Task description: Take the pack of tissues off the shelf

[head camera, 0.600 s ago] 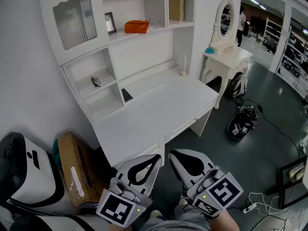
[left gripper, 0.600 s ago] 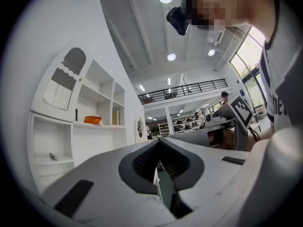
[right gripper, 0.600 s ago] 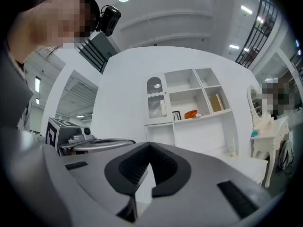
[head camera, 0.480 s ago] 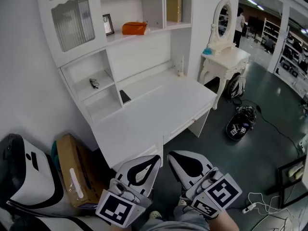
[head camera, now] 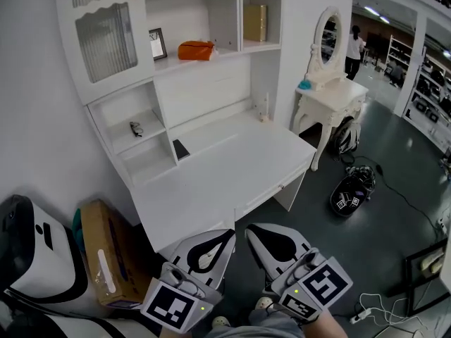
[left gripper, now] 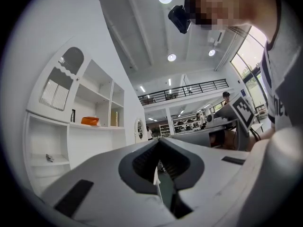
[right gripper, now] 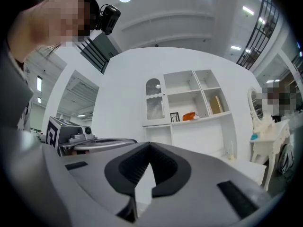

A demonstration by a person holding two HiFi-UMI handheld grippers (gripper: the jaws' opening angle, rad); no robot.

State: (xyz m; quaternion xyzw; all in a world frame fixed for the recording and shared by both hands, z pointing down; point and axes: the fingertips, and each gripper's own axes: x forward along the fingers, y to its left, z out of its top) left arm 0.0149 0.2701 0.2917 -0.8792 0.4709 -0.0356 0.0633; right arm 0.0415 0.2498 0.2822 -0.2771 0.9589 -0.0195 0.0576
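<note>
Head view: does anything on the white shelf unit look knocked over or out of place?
Nothing stands out. The orange tissue pack lies flat on the upper shelf near a standing black picture frame, and dark spectacles sit in a lower cubby.

White furniture, one orange spot.
The pack of tissues is bright orange against the all-white shelf unit and the white counter. The picture frame is black, and the box in the upper compartment looks golden tan, though it shows small here. The cabinet door has pale glass ribbed in vertical lines. The left gripper and right gripper are light grey with black-lined jaws, each bearing black-and-white square markers. The cardboard box is brown, and the floor is dark grey-green.
</note>
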